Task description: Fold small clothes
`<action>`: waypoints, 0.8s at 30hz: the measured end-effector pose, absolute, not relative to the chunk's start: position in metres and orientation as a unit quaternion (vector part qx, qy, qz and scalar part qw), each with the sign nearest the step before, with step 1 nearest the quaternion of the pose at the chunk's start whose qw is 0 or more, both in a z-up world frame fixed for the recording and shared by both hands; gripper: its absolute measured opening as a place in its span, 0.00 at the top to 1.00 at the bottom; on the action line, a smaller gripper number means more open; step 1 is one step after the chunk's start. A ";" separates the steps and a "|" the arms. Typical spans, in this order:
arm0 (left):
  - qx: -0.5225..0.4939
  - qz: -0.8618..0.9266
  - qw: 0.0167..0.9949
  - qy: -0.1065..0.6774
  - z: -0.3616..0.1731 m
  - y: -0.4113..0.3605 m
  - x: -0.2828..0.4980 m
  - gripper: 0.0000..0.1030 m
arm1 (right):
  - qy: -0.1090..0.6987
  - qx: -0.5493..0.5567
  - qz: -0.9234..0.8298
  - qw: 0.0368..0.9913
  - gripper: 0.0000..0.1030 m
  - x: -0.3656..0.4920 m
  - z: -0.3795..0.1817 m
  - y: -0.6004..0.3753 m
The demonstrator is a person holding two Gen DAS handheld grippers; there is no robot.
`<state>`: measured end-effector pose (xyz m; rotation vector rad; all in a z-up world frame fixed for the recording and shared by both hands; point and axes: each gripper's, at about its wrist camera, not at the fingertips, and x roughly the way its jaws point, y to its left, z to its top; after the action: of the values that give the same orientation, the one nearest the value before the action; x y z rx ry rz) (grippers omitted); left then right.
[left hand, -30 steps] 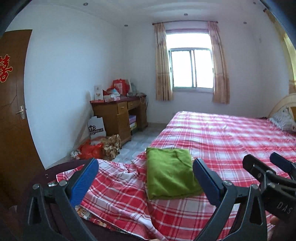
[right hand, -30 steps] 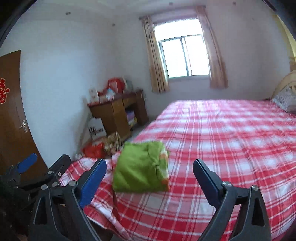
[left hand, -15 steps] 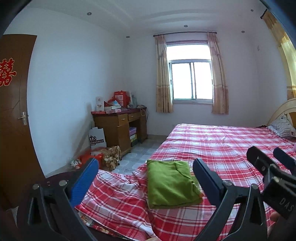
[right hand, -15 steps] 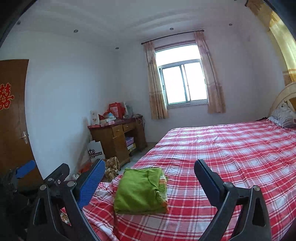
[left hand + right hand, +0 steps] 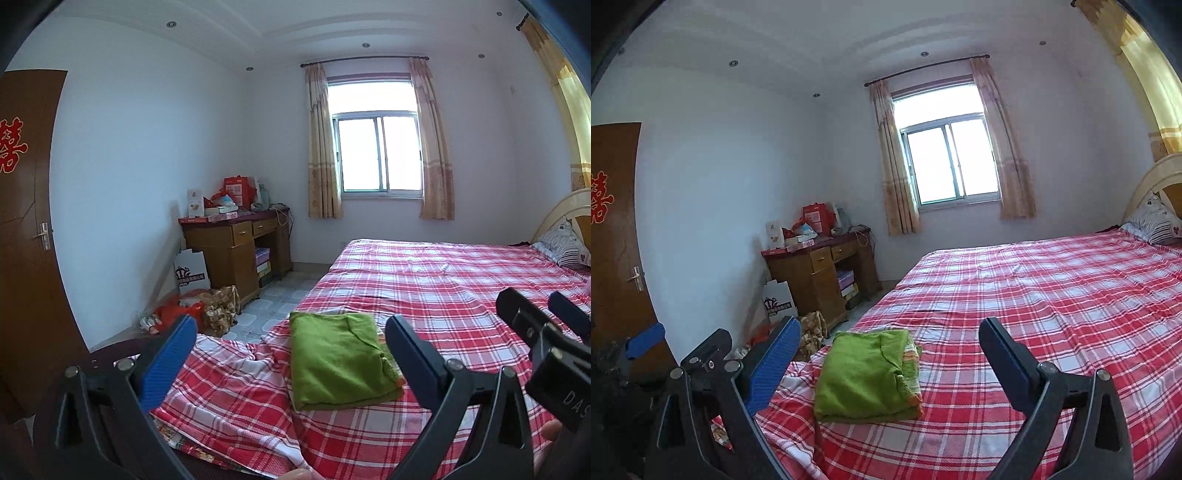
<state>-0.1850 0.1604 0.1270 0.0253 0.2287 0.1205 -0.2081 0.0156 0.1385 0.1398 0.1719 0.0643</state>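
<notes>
A green garment [image 5: 338, 360] lies folded into a neat rectangle near the foot corner of the bed; it also shows in the right wrist view [image 5: 866, 374], with an orange-trimmed edge on its right side. My left gripper [image 5: 290, 354] is open and empty, held back from the garment and above the bed. My right gripper [image 5: 890, 360] is open and empty too, also back from the garment. The right gripper shows at the right edge of the left wrist view [image 5: 543, 332], and the left gripper shows at the left of the right wrist view [image 5: 676, 350].
The bed has a red and white checked sheet [image 5: 443, 280], rumpled at the foot corner [image 5: 229, 365]. A pillow [image 5: 563, 242] lies by the headboard. A wooden desk [image 5: 236, 240] with boxes stands by the far wall, bags [image 5: 195, 295] on the floor beside it. A brown door [image 5: 22, 229] is at left.
Both grippers have drawn back and tilted upward, so the folded garment sits lower and smaller in both views and more ceiling shows. The garment has not moved. Both stay open.
</notes>
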 end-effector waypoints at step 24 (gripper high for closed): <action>0.009 0.063 0.989 0.134 0.124 0.165 -0.178 0.00 | 0.100 0.076 0.029 0.992 0.05 -0.201 0.133 0.013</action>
<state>-0.1777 0.1652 0.1243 0.0184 0.2699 0.1260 -0.2005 0.0134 0.1330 0.1522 0.2000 0.0580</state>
